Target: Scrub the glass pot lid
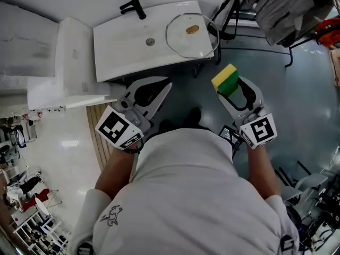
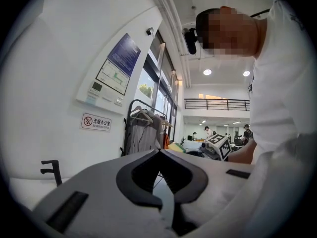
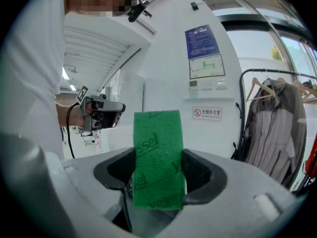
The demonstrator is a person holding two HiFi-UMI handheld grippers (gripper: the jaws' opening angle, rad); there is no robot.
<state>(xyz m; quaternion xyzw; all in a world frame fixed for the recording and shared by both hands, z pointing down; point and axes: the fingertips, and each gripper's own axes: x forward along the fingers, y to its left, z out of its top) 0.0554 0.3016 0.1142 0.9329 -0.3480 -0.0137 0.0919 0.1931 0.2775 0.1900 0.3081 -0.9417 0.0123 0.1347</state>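
Observation:
The glass pot lid [image 1: 183, 42], round with a brown knob, lies flat on the right part of the white sink [image 1: 119, 47]. Both grippers hang in front of the sink, short of it and apart from the lid. My left gripper [image 1: 168, 85] is shut with nothing in it; in the left gripper view its jaws [image 2: 159, 151] meet at the tips. My right gripper [image 1: 229, 91] is shut on a yellow and green sponge [image 1: 225, 78], below and slightly right of the lid. In the right gripper view the sponge's green face [image 3: 158, 157] stands upright between the jaws.
A black faucet [image 1: 134, 7] stands at the sink's back edge, and a drain [image 1: 150, 42] sits left of the lid. A white counter [image 1: 69, 62] adjoins the sink on the left. A clothes rack with garments [image 3: 277, 128] stands to the right.

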